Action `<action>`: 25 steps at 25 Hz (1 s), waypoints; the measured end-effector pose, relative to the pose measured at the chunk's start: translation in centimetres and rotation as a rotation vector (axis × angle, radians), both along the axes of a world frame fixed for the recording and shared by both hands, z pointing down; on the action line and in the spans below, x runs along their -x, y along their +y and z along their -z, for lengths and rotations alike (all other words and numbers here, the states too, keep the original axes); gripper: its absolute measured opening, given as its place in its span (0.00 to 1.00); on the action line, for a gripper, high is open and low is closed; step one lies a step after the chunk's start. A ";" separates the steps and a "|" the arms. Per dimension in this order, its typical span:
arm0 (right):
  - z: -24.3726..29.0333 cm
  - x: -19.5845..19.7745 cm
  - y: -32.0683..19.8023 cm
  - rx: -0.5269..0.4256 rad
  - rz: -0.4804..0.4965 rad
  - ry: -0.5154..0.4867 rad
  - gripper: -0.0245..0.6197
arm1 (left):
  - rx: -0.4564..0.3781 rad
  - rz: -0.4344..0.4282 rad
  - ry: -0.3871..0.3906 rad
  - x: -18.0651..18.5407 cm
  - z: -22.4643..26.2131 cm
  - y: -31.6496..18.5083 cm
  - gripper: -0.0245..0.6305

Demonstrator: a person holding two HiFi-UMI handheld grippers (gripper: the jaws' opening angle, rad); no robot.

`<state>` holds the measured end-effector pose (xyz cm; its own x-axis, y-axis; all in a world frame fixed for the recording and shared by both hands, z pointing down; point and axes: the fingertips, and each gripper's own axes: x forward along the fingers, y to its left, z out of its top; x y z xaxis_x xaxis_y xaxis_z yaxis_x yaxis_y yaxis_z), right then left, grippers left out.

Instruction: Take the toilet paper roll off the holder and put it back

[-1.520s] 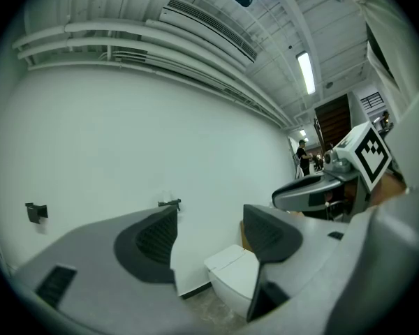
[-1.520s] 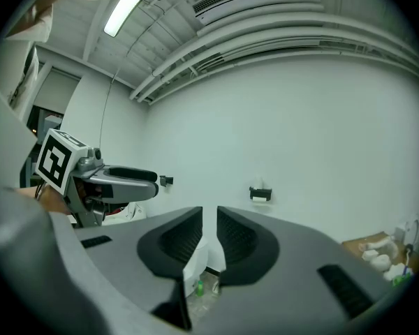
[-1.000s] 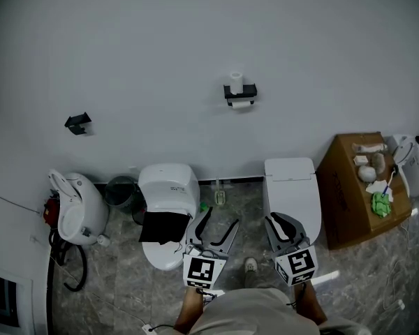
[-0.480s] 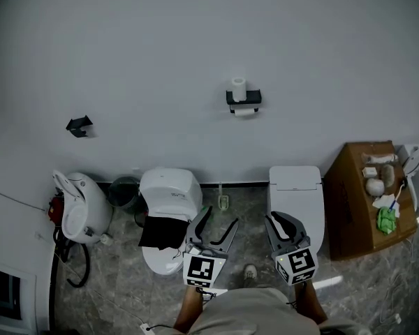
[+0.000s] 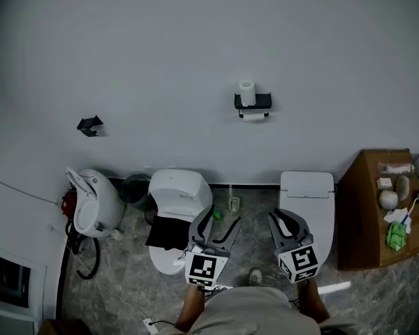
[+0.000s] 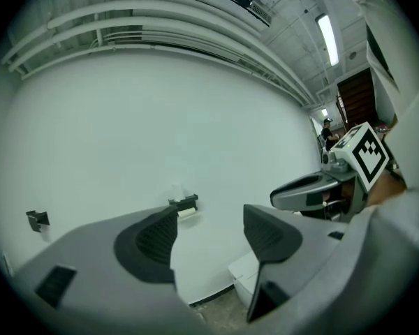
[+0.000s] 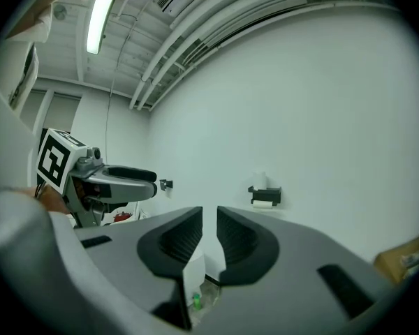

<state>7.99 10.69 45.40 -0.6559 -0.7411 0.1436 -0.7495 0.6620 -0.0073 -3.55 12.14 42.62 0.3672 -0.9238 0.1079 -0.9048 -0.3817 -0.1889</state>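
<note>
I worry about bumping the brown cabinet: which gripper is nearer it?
Right. The right gripper is in front of the toilet beside the cabinet; the left gripper is farther left, by the other toilet.

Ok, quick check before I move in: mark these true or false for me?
1. A toilet paper roll stands upright on top of the wall holder. True.
2. The left gripper is clamped on the roll. False: its jaws are apart and empty, away from the wall.
3. The right gripper has its jaws spread wide. False: they are nearly together, with nothing between them.
4. Neither gripper touches the holder. True.
</note>
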 end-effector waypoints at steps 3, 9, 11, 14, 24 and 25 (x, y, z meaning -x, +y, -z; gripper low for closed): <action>-0.1 -0.2 -1.1 -0.001 0.009 -0.008 0.13 | 0.003 0.014 -0.006 -0.1 -0.1 -0.8 0.50; 0.1 -1.0 -2.3 -0.009 0.009 -0.008 0.13 | -0.018 0.014 0.001 -0.9 0.4 -2.2 0.50; 0.3 -1.3 -2.7 -0.016 0.006 -0.008 0.13 | -0.023 0.009 0.005 -1.3 0.5 -2.6 0.50; 0.4 -1.7 -3.2 -0.019 0.001 -0.006 0.13 | -0.022 0.002 0.008 -1.7 0.4 -3.2 0.50; 0.2 -2.3 -5.4 -0.026 -0.037 0.003 0.13 | -0.043 -0.030 0.016 -2.1 0.6 -6.1 0.50; 0.2 -2.3 -5.6 -0.027 -0.042 0.004 0.13 | -0.044 -0.034 0.017 -2.2 0.5 -6.4 0.50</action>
